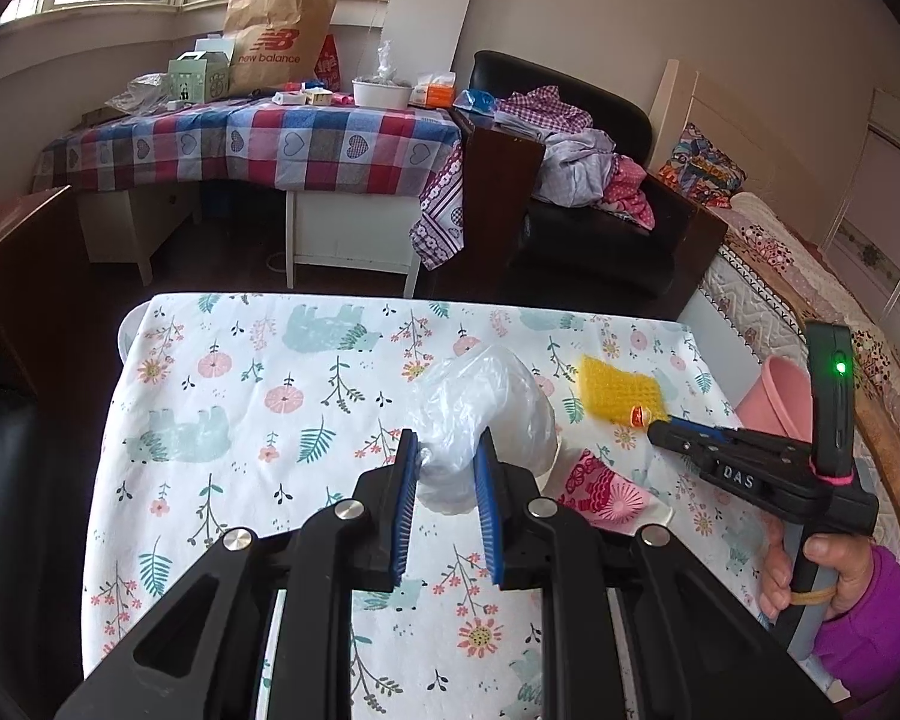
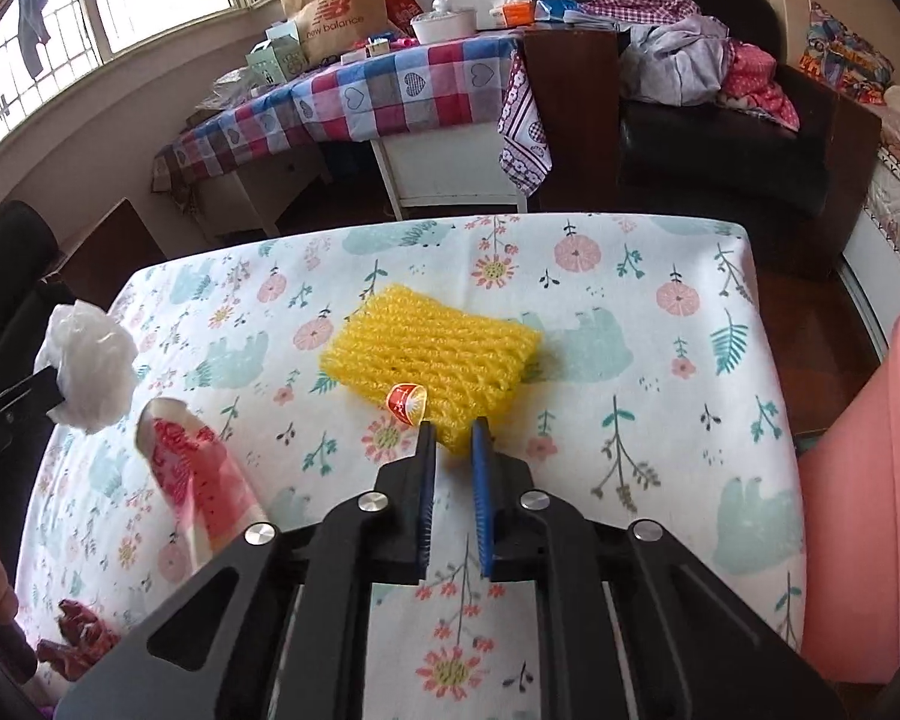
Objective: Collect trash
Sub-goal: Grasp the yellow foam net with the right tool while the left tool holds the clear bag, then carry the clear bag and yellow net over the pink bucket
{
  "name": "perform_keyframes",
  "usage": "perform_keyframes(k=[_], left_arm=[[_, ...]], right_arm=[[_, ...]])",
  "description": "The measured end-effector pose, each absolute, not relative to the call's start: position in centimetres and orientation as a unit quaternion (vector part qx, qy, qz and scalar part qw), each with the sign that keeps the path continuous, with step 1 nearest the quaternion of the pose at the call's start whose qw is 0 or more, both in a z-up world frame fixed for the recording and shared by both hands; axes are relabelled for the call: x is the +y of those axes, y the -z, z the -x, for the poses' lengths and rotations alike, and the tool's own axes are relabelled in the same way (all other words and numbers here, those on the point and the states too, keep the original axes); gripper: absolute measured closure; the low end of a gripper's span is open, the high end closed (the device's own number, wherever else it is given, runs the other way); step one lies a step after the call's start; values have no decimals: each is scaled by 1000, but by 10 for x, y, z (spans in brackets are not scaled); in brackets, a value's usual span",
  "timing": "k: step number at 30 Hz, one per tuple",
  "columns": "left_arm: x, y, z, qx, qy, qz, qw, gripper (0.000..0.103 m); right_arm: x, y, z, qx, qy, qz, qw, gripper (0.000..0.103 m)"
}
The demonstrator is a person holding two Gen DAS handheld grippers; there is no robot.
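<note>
The table with the flowered cloth (image 2: 660,360) filled most of both views. At about three o'clock from it, past its right edge, stood the pink bin (image 2: 870,480), and I could see only its side wall.

On the cloth, toward twelve o'clock from my right gripper (image 2: 453,429), lay the yellow foam net (image 2: 438,354), flat, with a small orange sticker (image 2: 407,403) on its near edge. My right gripper was clenched on the near corner of this net; the two blue pads pressed the foam between them.

My left gripper (image 1: 447,444) was grasping the crumpled clear plastic bag (image 1: 486,408), and the bag bulged out from between the pads toward twelve o'clock. In the right wrist view this bag appeared at nine o'clock, lifted above the cloth.

Between the two grippers, at about four o'clock from the bag, a red and pink paper wrapper (image 1: 606,489) lay on the cloth. My right hand (image 1: 810,576), in a purple sleeve (image 1: 870,630), held the handle of the right gripper.
</note>
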State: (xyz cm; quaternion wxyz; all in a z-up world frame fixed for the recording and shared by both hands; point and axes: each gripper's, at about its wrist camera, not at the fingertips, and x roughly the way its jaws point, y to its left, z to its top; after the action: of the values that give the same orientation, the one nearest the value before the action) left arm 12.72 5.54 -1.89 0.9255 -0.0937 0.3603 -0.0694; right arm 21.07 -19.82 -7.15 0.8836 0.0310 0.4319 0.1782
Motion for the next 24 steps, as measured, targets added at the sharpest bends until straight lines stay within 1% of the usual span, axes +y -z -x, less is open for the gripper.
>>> perform_keyframes(k=[6,11,17,24], left_arm=[[49,6,-120,349,75,92,930,85],[35,-5,-109,342,89,86,931,85],[13,-8,-95,345,106,85,929,85],[-19,-10,-82,348,128,84,925,85]], right_arm=[[-212,56,-183,411,-180,-37,893,92],[-232,40,-156,394,-178,-63,900,92],[-249,21,-121,371,-173,-67,910,92],[-265,13,-92,362,-162,-68,916,92]])
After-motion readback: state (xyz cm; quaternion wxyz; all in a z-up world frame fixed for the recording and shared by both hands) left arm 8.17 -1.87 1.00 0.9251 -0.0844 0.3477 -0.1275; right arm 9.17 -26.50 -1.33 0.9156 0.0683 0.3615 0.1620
